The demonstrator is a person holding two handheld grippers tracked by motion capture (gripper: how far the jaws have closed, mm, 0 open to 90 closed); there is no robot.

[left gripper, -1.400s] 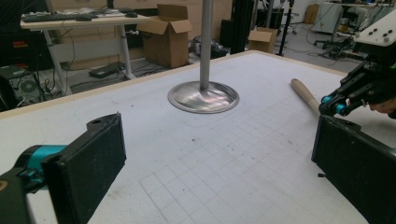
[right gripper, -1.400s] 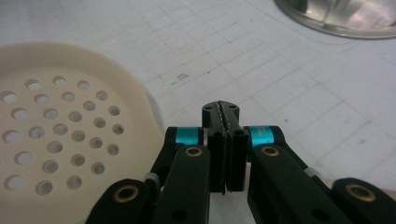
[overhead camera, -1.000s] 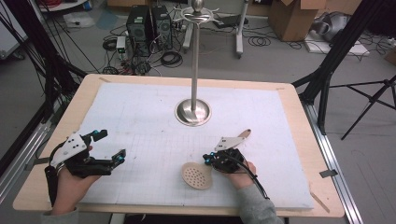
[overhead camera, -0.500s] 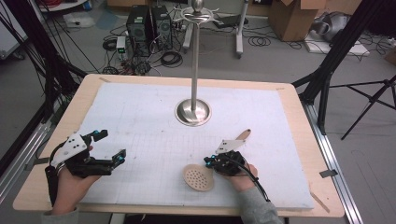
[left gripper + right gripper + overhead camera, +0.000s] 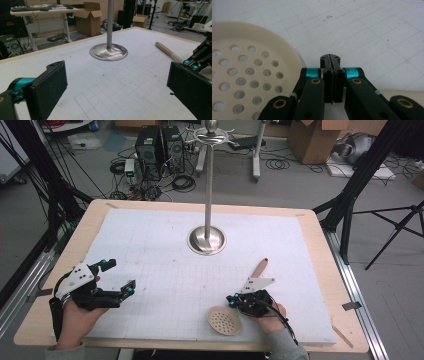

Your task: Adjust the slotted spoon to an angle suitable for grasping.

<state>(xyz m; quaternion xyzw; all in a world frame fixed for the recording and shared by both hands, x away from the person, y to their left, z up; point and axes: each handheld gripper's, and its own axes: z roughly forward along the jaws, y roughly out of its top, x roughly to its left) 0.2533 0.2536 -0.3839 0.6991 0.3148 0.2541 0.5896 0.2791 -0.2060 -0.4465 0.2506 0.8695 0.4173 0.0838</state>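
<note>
Hovering over the skimmer (image 5: 224, 320) handle, the right tool (image 5: 233, 301) is pinched closed, seemingly empty, lift still ahead.

High view overhead; gripper views low, sharing stand base (image 5: 206, 240).

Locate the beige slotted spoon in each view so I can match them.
High view: slotted spoon lies bottom centre, its handle running under the right tongs.
Left gripper view: its handle at right, mid-height.
Right gripper view: its holed bowl at left.
Shared landmark: the metal stand's round base.
</note>
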